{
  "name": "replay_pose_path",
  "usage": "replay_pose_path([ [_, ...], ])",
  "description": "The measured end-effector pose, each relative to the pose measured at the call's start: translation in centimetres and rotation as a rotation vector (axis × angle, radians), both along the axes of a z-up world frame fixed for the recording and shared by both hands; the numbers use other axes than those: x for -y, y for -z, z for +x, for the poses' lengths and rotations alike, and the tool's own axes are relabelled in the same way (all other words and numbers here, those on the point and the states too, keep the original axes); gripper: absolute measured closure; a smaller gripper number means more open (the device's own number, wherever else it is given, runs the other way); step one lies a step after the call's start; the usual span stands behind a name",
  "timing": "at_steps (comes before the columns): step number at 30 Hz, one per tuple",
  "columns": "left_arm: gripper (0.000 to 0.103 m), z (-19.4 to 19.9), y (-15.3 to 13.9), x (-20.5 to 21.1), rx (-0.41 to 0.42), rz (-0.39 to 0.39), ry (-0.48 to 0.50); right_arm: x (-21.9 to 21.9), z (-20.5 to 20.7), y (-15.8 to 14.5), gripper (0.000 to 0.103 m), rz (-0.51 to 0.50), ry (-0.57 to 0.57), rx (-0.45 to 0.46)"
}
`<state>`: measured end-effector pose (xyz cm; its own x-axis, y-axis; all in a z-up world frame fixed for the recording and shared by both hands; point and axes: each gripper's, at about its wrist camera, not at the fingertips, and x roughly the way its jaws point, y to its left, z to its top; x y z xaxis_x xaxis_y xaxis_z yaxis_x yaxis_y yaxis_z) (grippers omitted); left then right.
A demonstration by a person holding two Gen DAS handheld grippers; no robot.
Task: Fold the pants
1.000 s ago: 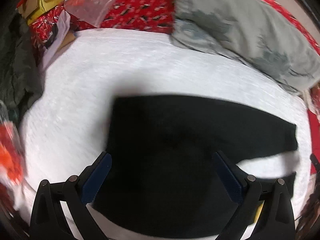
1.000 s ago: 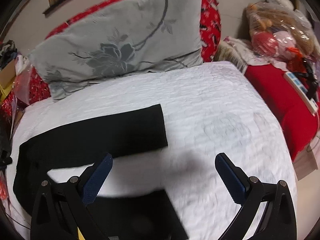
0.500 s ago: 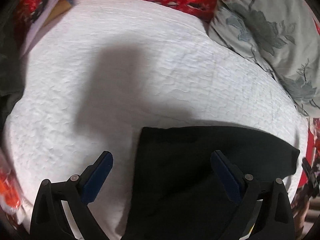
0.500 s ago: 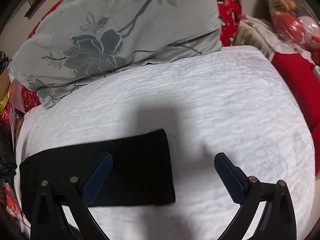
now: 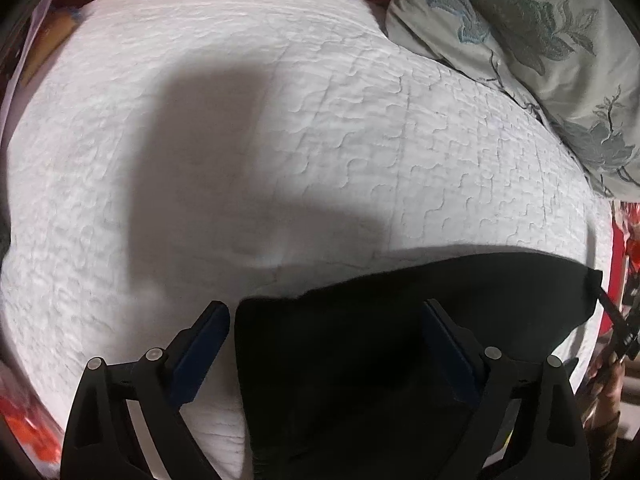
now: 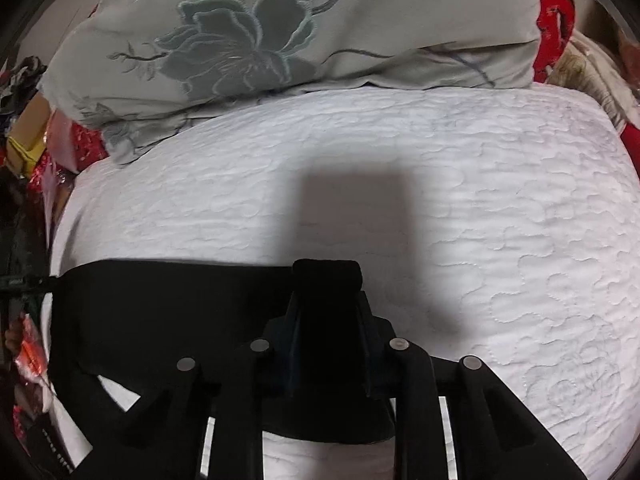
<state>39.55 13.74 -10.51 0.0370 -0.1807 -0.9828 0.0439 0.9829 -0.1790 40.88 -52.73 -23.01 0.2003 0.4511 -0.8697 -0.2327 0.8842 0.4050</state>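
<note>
Black pants [image 5: 400, 320] lie on a white quilted bed [image 5: 280, 120]. In the left wrist view my left gripper [image 5: 326, 312] is open, its blue-padded fingers straddling the waist-end corner of the pants from just above. In the right wrist view my right gripper [image 6: 326, 280] is shut on the end of a black pant leg [image 6: 160, 304], a fold of cloth bulging out between the pads. The far end of that leg stretches left to the other gripper at the frame edge.
A grey flowered pillow [image 6: 280, 32] lies along the far edge of the bed; it also shows in the left wrist view [image 5: 540, 40]. Red patterned bedding [image 6: 554, 8] and clutter with a cardboard box [image 6: 24, 140] surround the bed.
My right gripper moved onto the pant-leg end and shut on it. My left gripper shifted toward the upper corner of the pants and stays open.
</note>
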Motion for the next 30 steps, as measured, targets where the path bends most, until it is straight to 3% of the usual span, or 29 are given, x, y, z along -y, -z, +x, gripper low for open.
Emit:
replay_pose_path([
  [2, 0.011, 0.7, 0.1, 0.6, -0.005, 0.025, 0.035, -0.2, -0.1, -0.1, 0.083, -0.012, -0.01, 0.011],
  [4, 0.022, 0.8, 0.3, 1.7, -0.019, 0.055, 0.079, -0.6, -0.3, -0.1, 0.085, -0.016, -0.014, 0.018],
  [8, 0.035, 0.5, 1.0, 3.3, -0.048, 0.163, 0.163, -0.9, -0.4, -0.2, 0.086, -0.031, -0.006, 0.025],
  [11, 0.047, 0.2, 1.6, 3.5, -0.059, 0.2, 0.165, -0.7, -0.5, -0.3, 0.086, -0.036, -0.001, 0.03],
  [13, 0.063, 0.0, 1.3, 3.6, -0.042, 0.208, 0.161, -0.7, -0.7, -0.6, 0.087, -0.035, 0.004, 0.038],
  [15, 0.072, -0.2, 0.8, 3.5, -0.027, 0.197, 0.141, -0.6, -0.9, -1.0, 0.089, -0.032, 0.006, 0.046],
  [20, 0.072, -1.0, -0.1, 3.5, -0.003, 0.189, 0.147, -0.4, -1.7, -1.5, 0.089, -0.042, 0.004, 0.047],
  [23, 0.061, -1.1, -0.4, 2.2, -0.011, 0.146, 0.109, -0.4, -2.0, -1.5, 0.089, -0.046, 0.008, 0.045],
  [25, 0.059, -1.1, -0.4, 1.1, -0.014, 0.121, 0.085, -0.2, -2.2, -1.5, 0.089, -0.043, 0.015, 0.043],
  [26, 0.06, -1.2, -0.5, 0.7, -0.011, 0.118, 0.076, -0.2, -2.2, -1.5, 0.089, -0.042, 0.017, 0.042],
  [28, 0.072, -1.3, -0.7, 0.3, 0.004, 0.138, 0.076, 0.0, -2.3, -1.4, 0.089, -0.045, 0.016, 0.042],
  [30, 0.074, -1.5, -0.7, 0.6, 0.013, 0.171, 0.075, -0.3, -2.2, -1.3, 0.089, -0.056, 0.01, 0.043],
])
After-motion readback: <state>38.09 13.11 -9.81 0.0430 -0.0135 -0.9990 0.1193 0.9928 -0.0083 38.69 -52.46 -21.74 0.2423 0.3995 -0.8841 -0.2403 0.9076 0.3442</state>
